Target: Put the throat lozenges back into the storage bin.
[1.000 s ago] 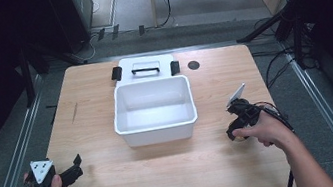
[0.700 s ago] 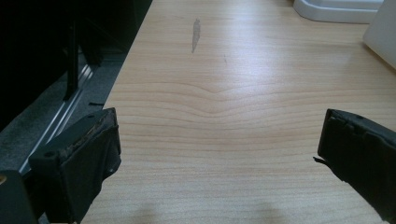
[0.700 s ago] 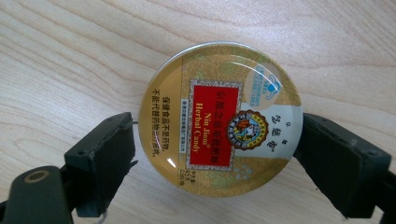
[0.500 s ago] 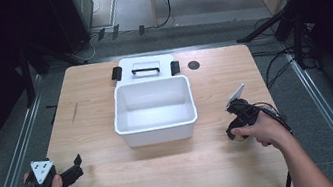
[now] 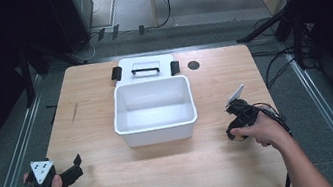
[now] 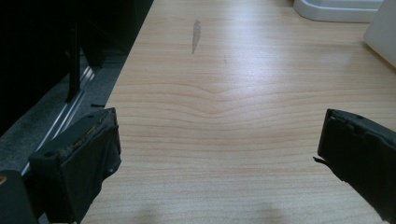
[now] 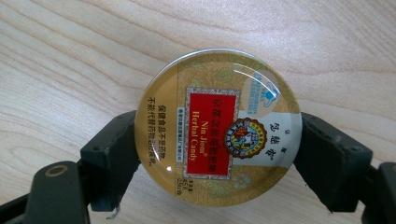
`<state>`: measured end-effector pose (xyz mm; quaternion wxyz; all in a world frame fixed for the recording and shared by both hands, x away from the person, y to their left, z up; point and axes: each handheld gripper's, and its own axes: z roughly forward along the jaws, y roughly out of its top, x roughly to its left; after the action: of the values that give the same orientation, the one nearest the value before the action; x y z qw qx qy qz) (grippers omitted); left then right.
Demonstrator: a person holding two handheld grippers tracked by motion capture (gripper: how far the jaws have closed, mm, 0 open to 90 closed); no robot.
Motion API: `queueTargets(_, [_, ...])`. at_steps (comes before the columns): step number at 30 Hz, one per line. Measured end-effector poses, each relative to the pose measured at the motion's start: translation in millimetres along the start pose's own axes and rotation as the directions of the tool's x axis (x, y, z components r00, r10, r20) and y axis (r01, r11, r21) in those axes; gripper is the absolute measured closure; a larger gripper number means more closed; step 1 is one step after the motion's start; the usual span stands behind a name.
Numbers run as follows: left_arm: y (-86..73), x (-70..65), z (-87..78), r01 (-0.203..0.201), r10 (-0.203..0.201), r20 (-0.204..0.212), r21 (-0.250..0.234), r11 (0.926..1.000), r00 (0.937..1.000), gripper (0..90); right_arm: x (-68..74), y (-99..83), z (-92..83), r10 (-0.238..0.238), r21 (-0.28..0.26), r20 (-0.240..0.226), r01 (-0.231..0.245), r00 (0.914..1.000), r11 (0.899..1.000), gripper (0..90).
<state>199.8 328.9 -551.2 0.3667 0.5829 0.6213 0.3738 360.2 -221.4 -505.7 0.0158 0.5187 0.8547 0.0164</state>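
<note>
High view, bin: a white open bin [image 5: 154, 109] stands mid-surface [image 5: 117, 177], its white lid [image 5: 145, 68] with black handle and clips lying just behind it.
High view, hands: the left hand-held gripper [image 5: 76, 167] rests near the front left corner; the right hand-held gripper [image 5: 236, 123] sits right of the bin, in the person's right hand [image 5: 260, 131].
Left gripper view: the left hand-held gripper [image 6: 217, 154] is released, jaws wide apart over bare wood, with the bin's corner [image 6: 380, 32] at upper right.
Right gripper view: the right hand-held gripper [image 7: 217, 156] is clenched on a round gold candy tin [image 7: 217, 144], printed "Nin Jiom Herbal Candy", face up, pinched at both sides over the surface [image 7: 70, 70].
</note>
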Motion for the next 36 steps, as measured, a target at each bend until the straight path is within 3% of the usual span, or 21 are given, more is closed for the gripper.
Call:
queueTargets(17, [0.1,-0.2,0.0,-0.005,0.005,0.000,0.002,1.0000,1.0000,0.0,1.3,3.2,5.4,0.011,0.017,0.005,-0.011,0.9999,1.000,19.6])
queueTargets(31, [0.1,0.0,0.0,-0.002,0.002,-0.002,0.003,1.0000,1.0000,0.0,-2.6,4.3,5.8,-0.024,0.009,-0.017,0.024,0.9996,1.000,20.6])
queueTargets(36, [0.1,0.2,0.2,0.000,0.000,-0.001,0.002,1.0000,1.0000,0.0,-4.6,4.6,4.8,-0.069,0.004,-0.010,0.070,0.9975,0.998,20.7])
